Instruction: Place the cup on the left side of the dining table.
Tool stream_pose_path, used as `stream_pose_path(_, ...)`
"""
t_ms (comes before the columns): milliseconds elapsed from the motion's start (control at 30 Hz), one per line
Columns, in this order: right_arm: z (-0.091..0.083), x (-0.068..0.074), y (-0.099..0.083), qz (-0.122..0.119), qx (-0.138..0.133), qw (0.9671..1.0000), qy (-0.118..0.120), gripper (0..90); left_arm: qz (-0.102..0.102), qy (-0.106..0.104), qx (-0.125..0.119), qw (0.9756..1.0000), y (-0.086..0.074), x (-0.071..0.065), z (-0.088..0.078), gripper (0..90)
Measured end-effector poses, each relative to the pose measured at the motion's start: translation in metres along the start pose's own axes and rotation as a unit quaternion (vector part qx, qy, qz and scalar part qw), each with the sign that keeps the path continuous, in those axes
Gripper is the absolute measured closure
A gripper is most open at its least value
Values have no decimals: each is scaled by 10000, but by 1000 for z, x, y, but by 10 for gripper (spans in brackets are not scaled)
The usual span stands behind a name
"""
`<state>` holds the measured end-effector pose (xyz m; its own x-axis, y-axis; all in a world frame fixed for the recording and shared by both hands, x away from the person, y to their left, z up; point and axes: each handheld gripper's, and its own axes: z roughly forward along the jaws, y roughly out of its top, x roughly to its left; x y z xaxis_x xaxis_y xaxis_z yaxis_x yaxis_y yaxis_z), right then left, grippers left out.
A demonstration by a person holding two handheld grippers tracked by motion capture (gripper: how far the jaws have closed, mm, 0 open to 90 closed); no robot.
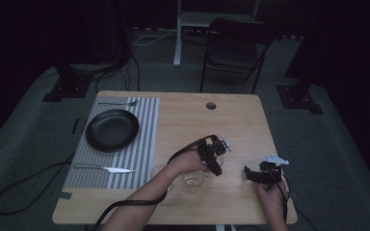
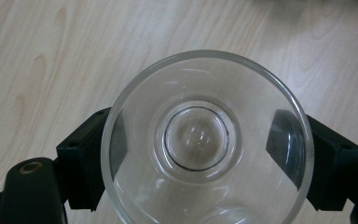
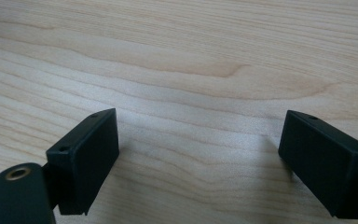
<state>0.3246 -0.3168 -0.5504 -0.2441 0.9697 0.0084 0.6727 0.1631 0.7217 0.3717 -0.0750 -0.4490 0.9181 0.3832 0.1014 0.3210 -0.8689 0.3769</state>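
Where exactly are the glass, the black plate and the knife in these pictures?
glass [image 2: 196, 140]: left gripper view, on its round base, seen from above.
black plate [image 1: 112, 129]: high view, on its flat middle.
knife [image 1: 120, 170]: high view, on its blade, on the striped mat.

From my feed: the clear round drinking glass [image 2: 207, 140] is colourless, sitting between the matte black pads [image 2: 98, 154] of the black left gripper [image 1: 212, 156]; the black right gripper [image 1: 265, 175] carries a pale grey three-cornered plate on top. The light wooden table [image 1: 231, 120] shows a blond grain with darker streaks. I also see a grey-and-white striped rectangular placemat [image 1: 144, 130], a glossy black round plate [image 1: 112, 130], and a silver metal knife [image 1: 106, 169] and fork [image 1: 118, 103].
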Motion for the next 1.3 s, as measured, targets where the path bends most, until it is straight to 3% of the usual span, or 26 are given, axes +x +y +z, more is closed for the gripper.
stream_pose_path(733,0,0,0,-3,5,10000,-4,117,-504,337,194,9980,-47,42,-24,180)
stream_pose_path(1300,0,0,0,4,7,10000,1,117,-1072,594,240,9922,-94,75,-47,180)
